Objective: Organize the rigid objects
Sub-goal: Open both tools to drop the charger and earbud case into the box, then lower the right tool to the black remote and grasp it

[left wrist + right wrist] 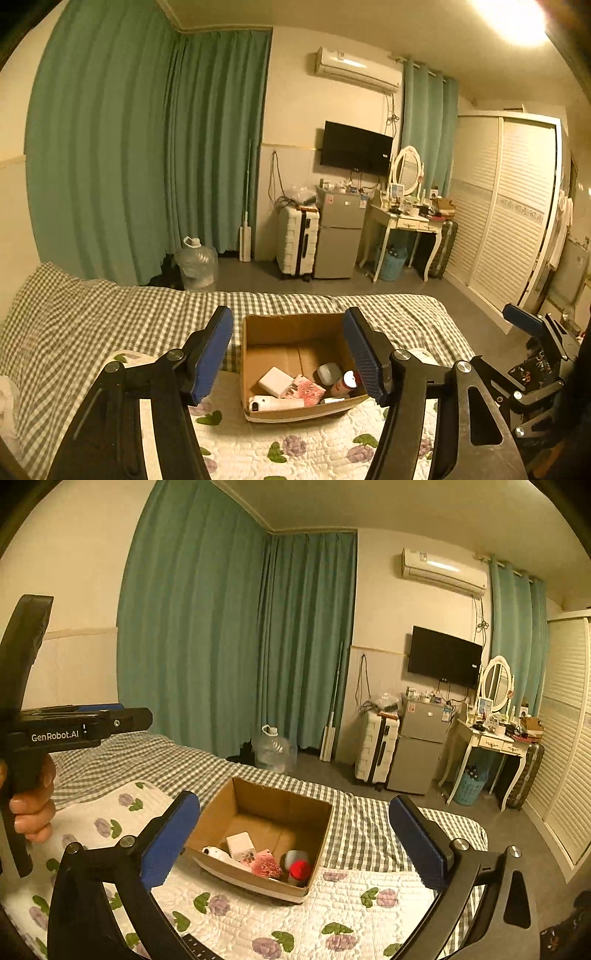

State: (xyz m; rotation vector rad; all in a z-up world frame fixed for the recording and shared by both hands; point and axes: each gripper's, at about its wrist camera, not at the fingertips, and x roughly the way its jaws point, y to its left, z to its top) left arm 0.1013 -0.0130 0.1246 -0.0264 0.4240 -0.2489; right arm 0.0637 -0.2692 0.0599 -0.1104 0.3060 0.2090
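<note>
Open cardboard box point(295, 328) on bed, bottles and small packs point(275, 381) inside

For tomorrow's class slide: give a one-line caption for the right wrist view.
Open right gripper above a brown cardboard box of small household items on a floral quilt.

Left gripper point(291, 354) fingers apart, empty, right gripper point(295, 838) fingers wide, empty

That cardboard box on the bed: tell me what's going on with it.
A person holds a gripper in each hand above the bed. The left gripper and right gripper are both open and empty. The cardboard box sits on the floral quilt, already holding a white block, a red-capped bottle and other small items.
</note>
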